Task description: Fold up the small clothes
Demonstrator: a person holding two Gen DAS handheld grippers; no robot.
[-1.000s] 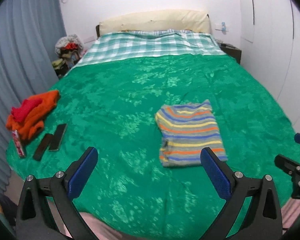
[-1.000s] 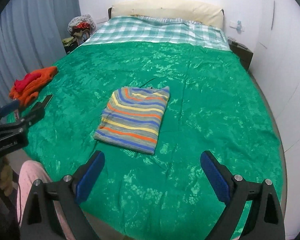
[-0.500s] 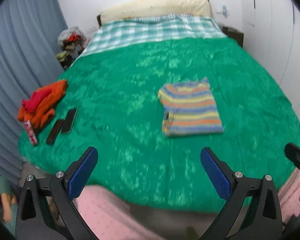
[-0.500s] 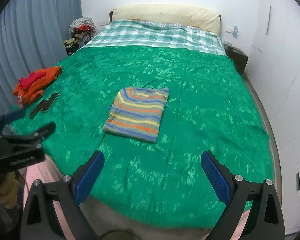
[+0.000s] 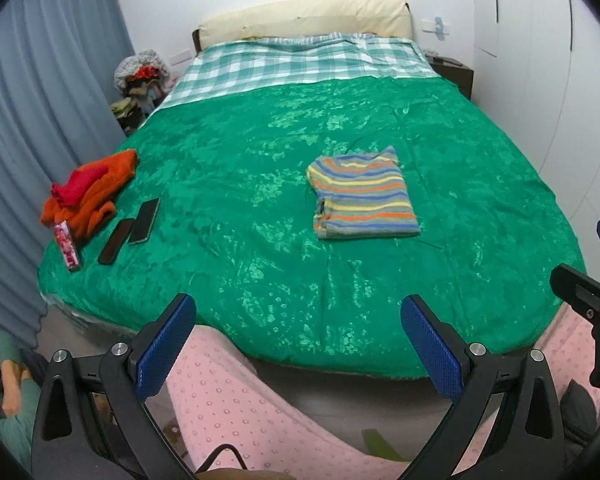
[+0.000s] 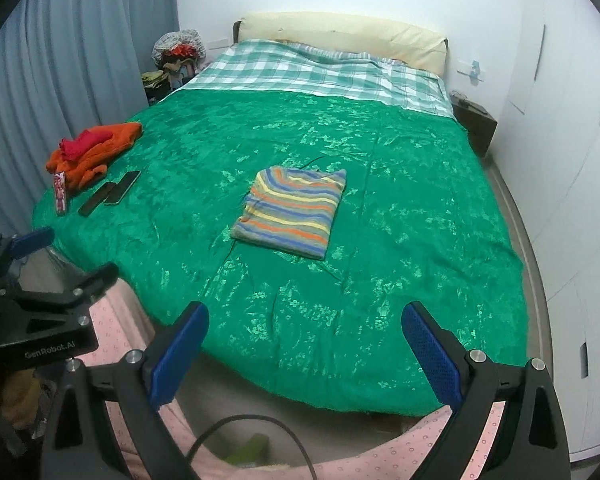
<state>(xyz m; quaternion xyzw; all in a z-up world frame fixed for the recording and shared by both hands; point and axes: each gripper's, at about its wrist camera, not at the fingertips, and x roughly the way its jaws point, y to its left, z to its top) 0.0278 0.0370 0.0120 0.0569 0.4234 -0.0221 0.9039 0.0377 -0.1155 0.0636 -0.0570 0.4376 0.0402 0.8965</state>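
A striped shirt [image 5: 362, 196] [image 6: 294, 210] lies folded into a neat rectangle in the middle of the green bedspread [image 5: 260, 168] [image 6: 400, 208]. At the left edge of the bed sits a crumpled orange and red pile of clothes [image 5: 88, 192] [image 6: 92, 148]. My left gripper [image 5: 298, 344] hangs open off the foot of the bed, above pink-clothed legs [image 5: 236, 400], holding nothing. The right gripper [image 6: 304, 348] is open too, back from the bed's near edge and well short of the shirt. The left gripper [image 6: 40, 256] shows at the left of the right wrist view.
Two dark phones [image 5: 134, 224] [image 6: 110, 192] and a small pink packet [image 5: 66, 246] lie next to the orange pile. A grey curtain [image 5: 28, 120] hangs at left, white wardrobe doors [image 6: 572, 160] stand at right, and a nightstand [image 6: 474, 124] sits by the headboard.
Both grippers have drawn back and up from the bed. The folded shirt now sits farther away, and the bed's foot edge and pink-clothed legs have come into view.
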